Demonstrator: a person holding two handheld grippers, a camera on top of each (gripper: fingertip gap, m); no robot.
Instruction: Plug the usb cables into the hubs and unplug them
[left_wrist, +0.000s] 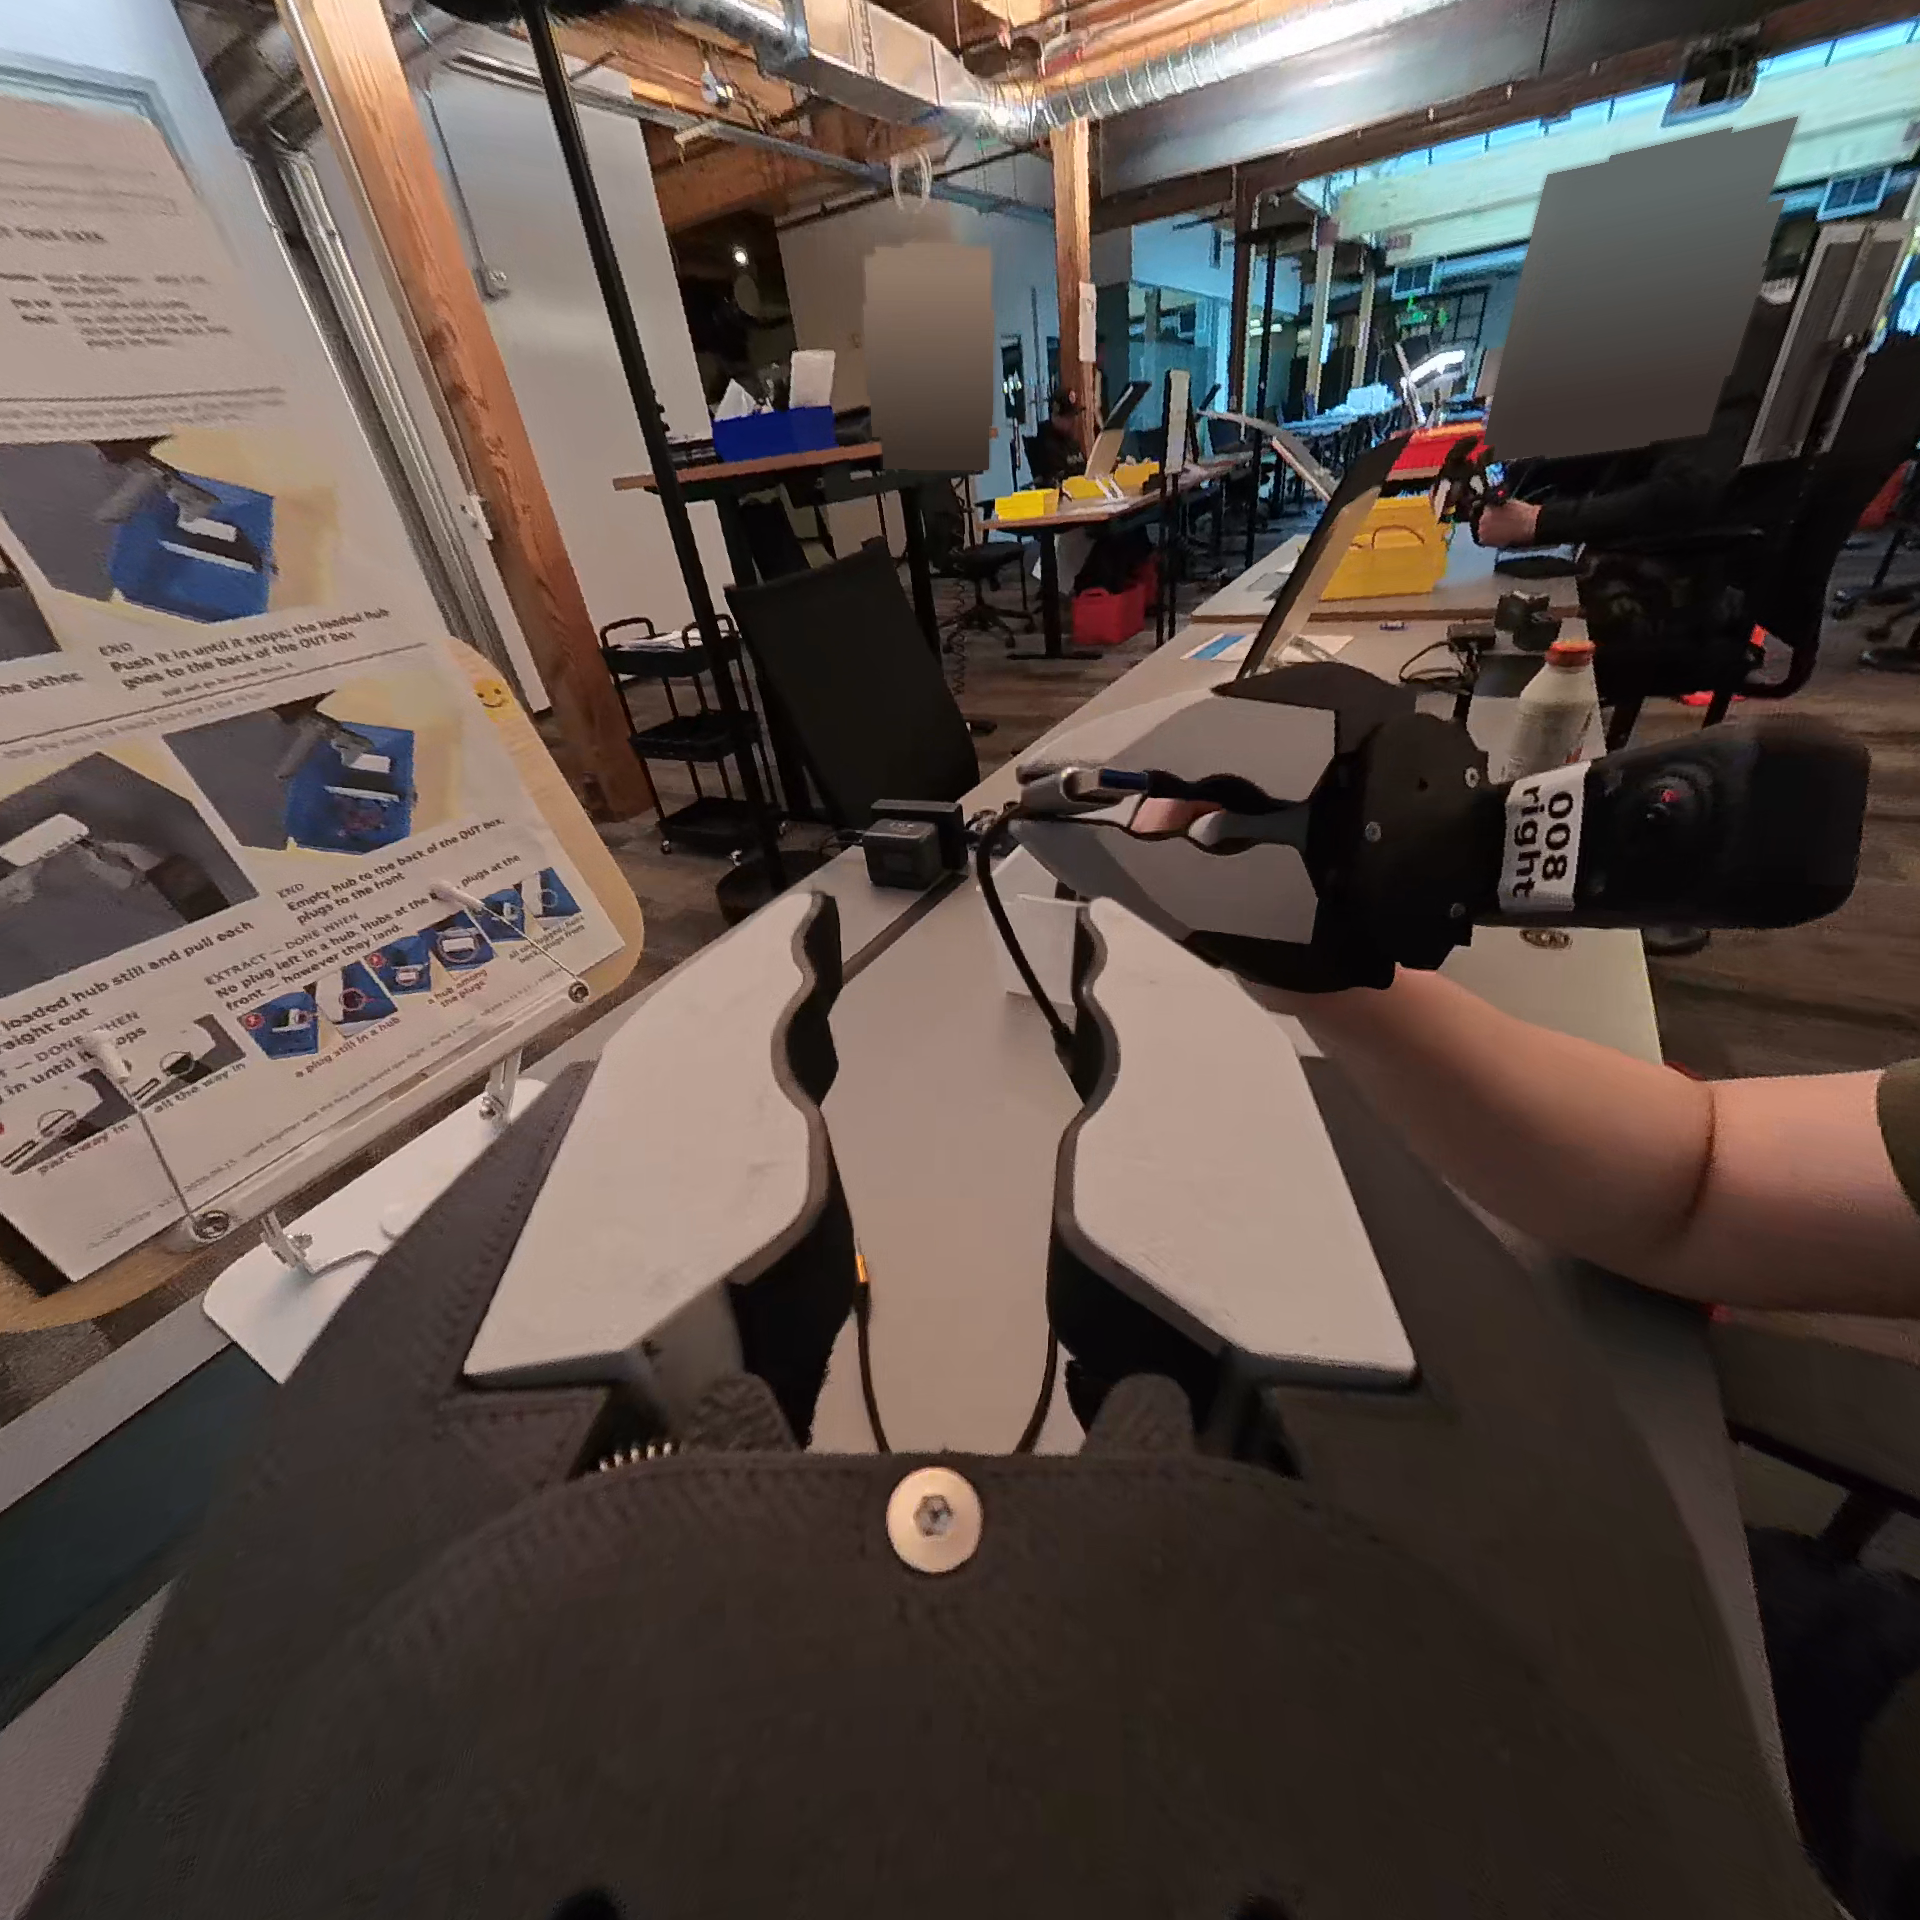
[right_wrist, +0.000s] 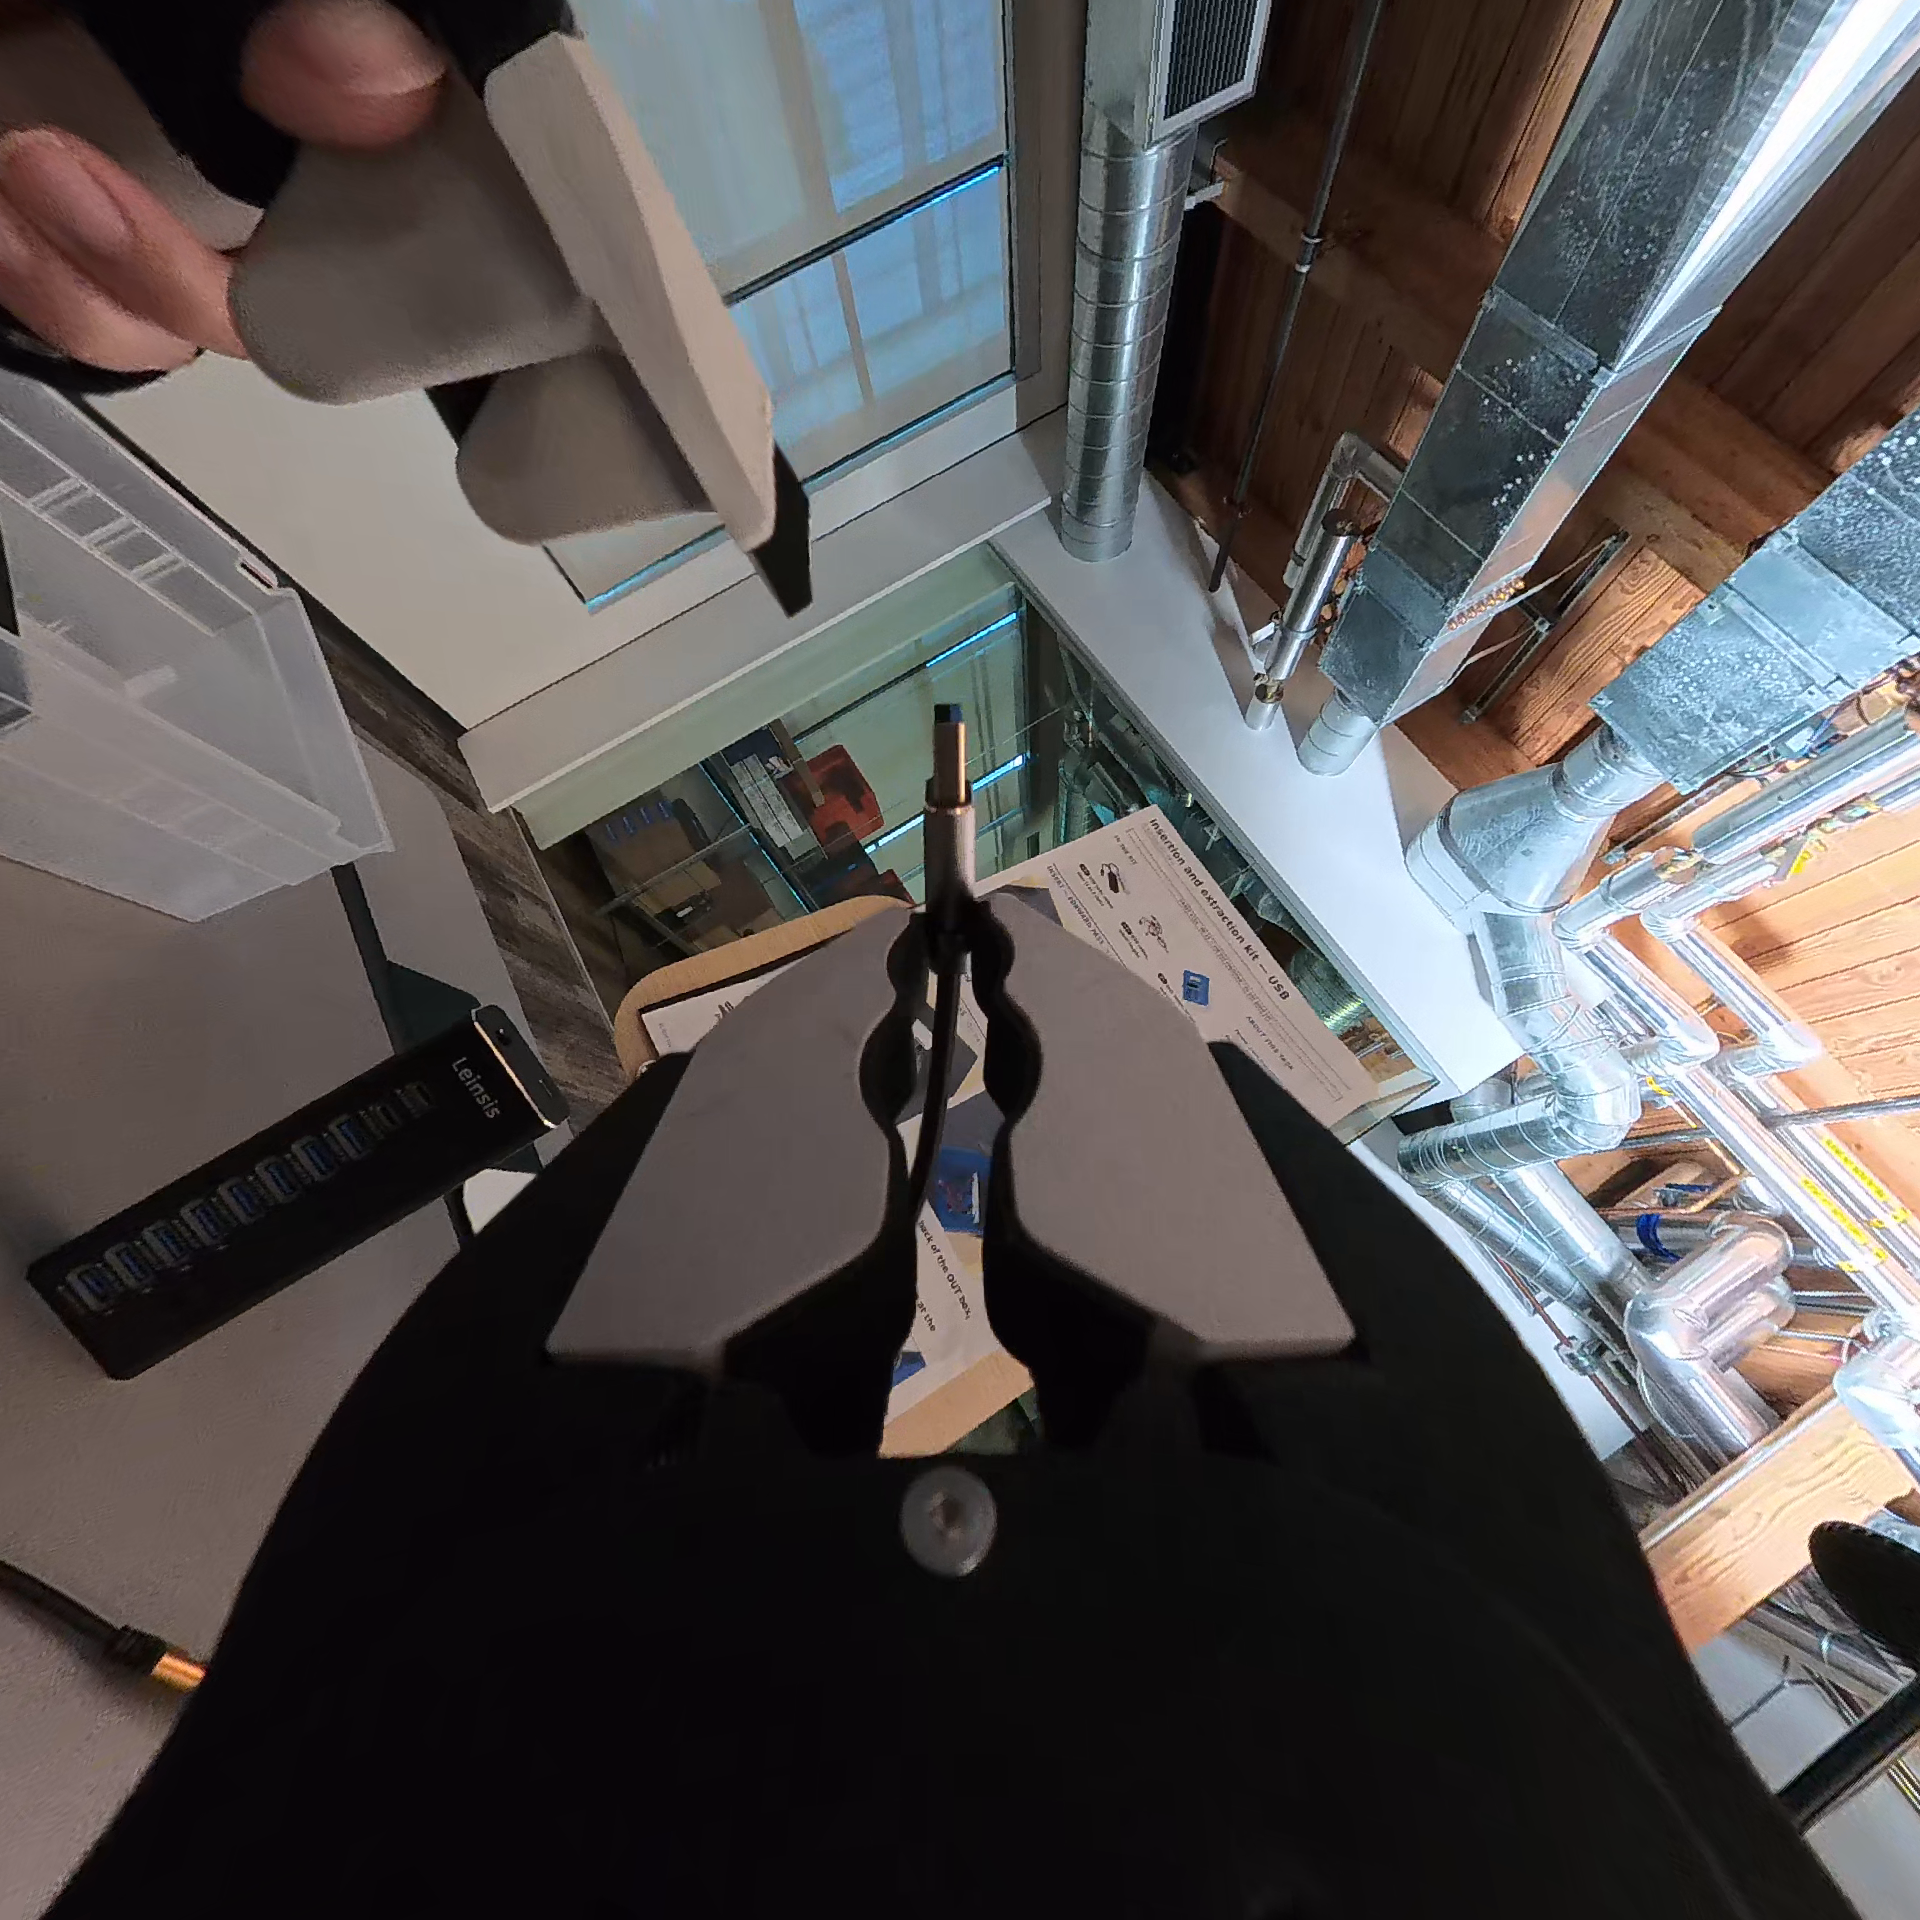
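Observation:
My right gripper (right_wrist: 948, 930) is shut on a black USB cable just behind its silver plug (right_wrist: 951, 805), and the plug sticks out forward past the fingertips. In the left wrist view the same gripper (left_wrist: 1039, 800) hovers above the grey table (left_wrist: 1558, 982) with the plug (left_wrist: 1091, 781) in it. The cable (left_wrist: 1013, 935) hangs down beside my left gripper's right finger. My left gripper (left_wrist: 956, 925) is open and empty just below it. It also shows in the right wrist view (right_wrist: 644, 520) at the upper left. A long black USB hub (right_wrist: 281, 1195) lies on the table to the left.
An instruction board (left_wrist: 260, 727) stands on the left. A small black cube camera (left_wrist: 904, 847) sits ahead on the table. A clear plastic bin (right_wrist: 156, 675) lies beyond the hub. A white bottle (left_wrist: 1553, 717), a laptop (left_wrist: 1330, 551) and a person stand farther right. There is about 7 cm between the tips of the two grippers. The long black USB hub (right_wrist: 281, 1195) is about equally far from each gripper, around 30 cm.

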